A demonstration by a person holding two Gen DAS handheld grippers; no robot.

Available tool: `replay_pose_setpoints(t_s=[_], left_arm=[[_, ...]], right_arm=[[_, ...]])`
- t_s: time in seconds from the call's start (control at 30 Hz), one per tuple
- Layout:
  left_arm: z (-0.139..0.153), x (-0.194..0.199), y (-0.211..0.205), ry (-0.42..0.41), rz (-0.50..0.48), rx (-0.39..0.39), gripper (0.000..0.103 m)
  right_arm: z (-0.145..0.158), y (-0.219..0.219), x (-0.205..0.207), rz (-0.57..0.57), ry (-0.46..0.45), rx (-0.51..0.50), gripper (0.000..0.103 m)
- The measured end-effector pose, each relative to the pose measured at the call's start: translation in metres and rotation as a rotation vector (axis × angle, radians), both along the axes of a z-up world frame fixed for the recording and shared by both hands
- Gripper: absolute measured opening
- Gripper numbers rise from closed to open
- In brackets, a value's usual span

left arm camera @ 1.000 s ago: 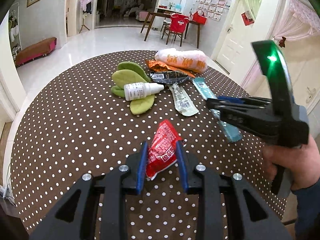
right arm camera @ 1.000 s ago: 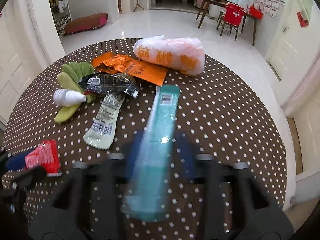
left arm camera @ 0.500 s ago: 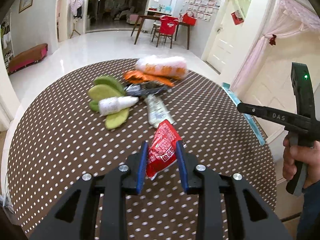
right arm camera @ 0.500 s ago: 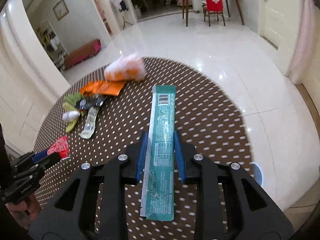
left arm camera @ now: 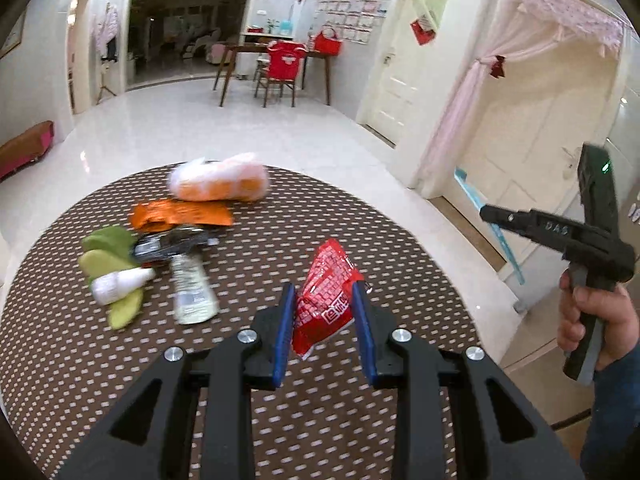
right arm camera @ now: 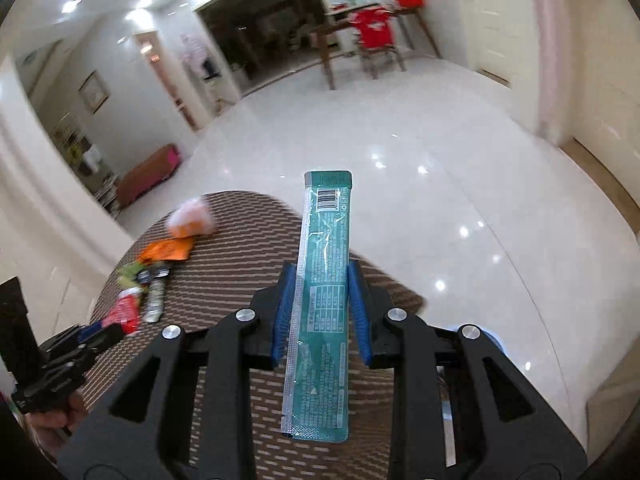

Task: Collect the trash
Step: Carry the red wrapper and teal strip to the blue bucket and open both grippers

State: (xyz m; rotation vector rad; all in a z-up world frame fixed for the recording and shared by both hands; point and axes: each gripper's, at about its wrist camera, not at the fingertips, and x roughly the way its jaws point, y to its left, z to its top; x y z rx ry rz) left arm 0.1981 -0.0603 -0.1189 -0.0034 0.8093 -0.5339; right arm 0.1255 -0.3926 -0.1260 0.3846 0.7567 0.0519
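Trash is airborne: left tongs (left arm camera: 323, 322) clamp a red packet (left arm camera: 325, 309), right tongs (right arm camera: 320, 312) a teal wrapper (right arm camera: 322, 300), both now lifted off the bench (left arm camera: 80, 360) and swung rightward, presumably toward a bin; other wrappers (left arm camera: 182, 214) remain.

Wrappers (left arm camera: 182, 214) and a bottle (left arm camera: 120, 285) lie clustered on the table's (left arm camera: 360, 220) left.
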Motion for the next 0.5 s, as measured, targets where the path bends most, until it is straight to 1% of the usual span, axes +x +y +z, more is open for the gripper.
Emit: replay_pose_setpoints(t_s=[0.13,0.23,0.4,0.47,0.5], left_arm=[[-0.004,0.000,-0.031,0.016,-0.048,0.003,0.028],[-0.007,-0.001,-0.054,0.024,-0.083,0.012,0.028],[-0.017,-0.002,-0.085,0.043,-0.132,0.030,0.028],[-0.020,-0.001,-0.097,0.047,-0.154,0.040,0.028],[-0.021,-0.001,-0.105,0.048,-0.164,0.044,0.028]], right_arm=[[-0.030,-0.048,-0.006,-0.086,0.064,0.021,0.027],[-0.057,-0.082,-0.009,-0.141,0.124,0.051,0.027],[-0.104,-0.118,-0.005,-0.190,0.221,0.099,0.029],[-0.131,-0.129,0.001,-0.202,0.286,0.113,0.030],[-0.137,-0.134,0.001,-0.209,0.302,0.119,0.044]])
